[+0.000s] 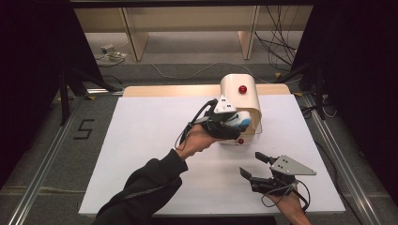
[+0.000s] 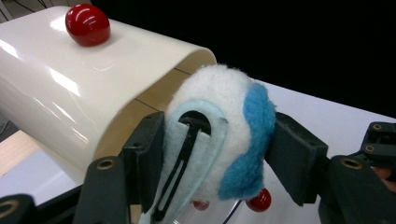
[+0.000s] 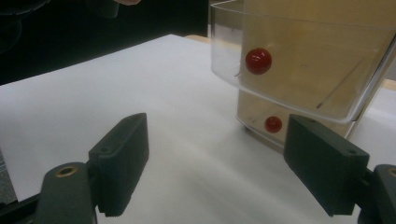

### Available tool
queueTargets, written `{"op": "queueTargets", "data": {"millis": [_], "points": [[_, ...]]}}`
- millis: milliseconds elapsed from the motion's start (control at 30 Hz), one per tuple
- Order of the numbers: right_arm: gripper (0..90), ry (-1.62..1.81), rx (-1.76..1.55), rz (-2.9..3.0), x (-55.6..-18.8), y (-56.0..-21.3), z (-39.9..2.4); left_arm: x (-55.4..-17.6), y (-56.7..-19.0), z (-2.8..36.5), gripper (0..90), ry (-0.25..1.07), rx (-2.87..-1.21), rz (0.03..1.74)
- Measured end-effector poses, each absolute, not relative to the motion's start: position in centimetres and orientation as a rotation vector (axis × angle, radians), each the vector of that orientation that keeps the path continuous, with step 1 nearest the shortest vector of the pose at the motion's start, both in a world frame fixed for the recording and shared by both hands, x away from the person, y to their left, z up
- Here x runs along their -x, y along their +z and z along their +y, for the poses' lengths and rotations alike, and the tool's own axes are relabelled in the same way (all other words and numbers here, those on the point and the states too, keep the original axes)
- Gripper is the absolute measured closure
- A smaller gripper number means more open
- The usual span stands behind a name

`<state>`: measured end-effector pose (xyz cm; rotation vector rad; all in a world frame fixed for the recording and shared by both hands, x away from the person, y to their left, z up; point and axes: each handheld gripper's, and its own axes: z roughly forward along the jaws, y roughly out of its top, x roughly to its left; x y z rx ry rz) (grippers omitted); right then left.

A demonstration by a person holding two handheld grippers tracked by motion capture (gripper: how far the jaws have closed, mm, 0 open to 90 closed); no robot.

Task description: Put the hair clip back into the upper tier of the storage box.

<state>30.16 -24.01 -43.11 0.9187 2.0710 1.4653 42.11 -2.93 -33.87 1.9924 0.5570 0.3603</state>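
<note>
- Plush toy [image 2: 219, 135], white with blue patches, is clamped between the left gripper's [image 2: 212, 149] jaws, held at the mouth of the cream box [image 2: 70, 88], up off the table [image 1: 141, 140].
- Box: curved cream hood with a red knob [image 2: 87, 24] on top; in the right gripper view, a clear drawer [image 3: 299, 70] on the front with its own red knob [image 3: 258, 60], another red knob [image 3: 273, 124] lower down.
- Step, my read: putting the toy into the box through the opening under the hood.
- Next move needs: push further in, clear the hood edge, then let go; toy is soft, so it may snag on a jaw.
- Right gripper [image 1: 256, 165] hovers over the table in front of the box, jaws wide apart, nothing in them.
- Hard to tell: what the toy is — some pale loop and a dark slotted strap on its front. Box interior hidden behind the toy. Can't tell if the toy touches the hood.
</note>
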Motion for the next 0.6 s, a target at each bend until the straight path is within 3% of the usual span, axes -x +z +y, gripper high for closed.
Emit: {"op": "queueTargets", "data": {"millis": [600], "points": [[23.7, 1.474, -0.920, 2.072, -30.12, -43.14, -23.95, -42.20, -33.83, -3.81, 33.7, 0.359, -2.013, 0.574]]}}
